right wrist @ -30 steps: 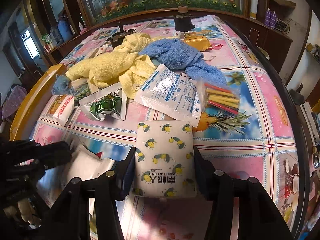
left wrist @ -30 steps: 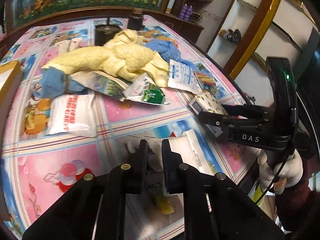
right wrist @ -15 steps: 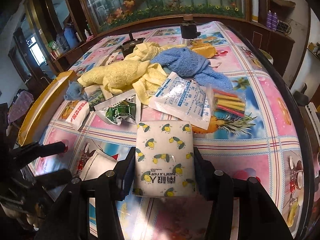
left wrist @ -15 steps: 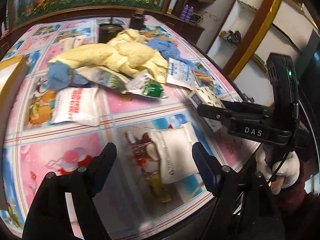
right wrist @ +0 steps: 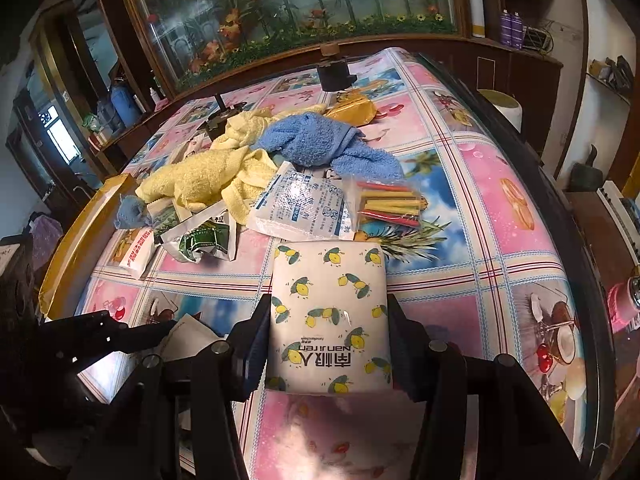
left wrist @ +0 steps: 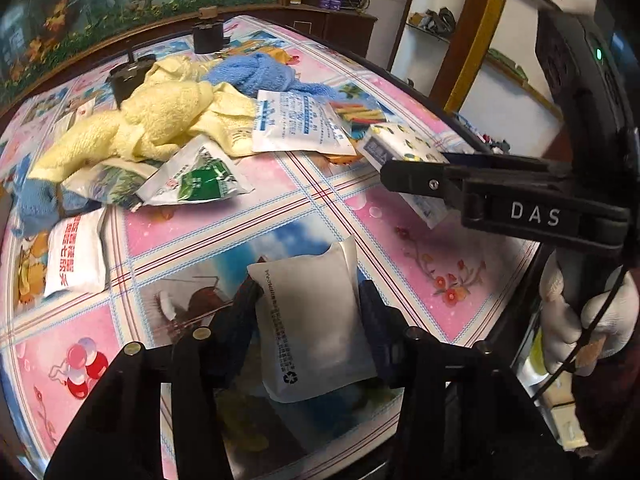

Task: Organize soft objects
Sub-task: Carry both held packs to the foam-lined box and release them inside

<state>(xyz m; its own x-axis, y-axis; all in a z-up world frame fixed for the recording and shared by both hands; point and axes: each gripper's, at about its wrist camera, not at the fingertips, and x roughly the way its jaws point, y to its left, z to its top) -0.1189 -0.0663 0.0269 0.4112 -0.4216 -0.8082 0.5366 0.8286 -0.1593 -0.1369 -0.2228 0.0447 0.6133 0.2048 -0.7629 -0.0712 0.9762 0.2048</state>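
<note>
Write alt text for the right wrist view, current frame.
The right tool grips a white lemon-print tissue pack above a pink fruit-pattern tablecloth. Beyond lie a crumpled yellow towel, a blue towel and a white blue-printed pouch; the left tool is at lower left.

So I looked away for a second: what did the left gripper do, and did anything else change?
The left gripper went from shut to wide open, then came forward around the white pouch, fingers flanking it. Whether it is gripping yet is unclear. The right gripper stayed clamped on the lemon-print pack; the towels and packets did not move.
</note>
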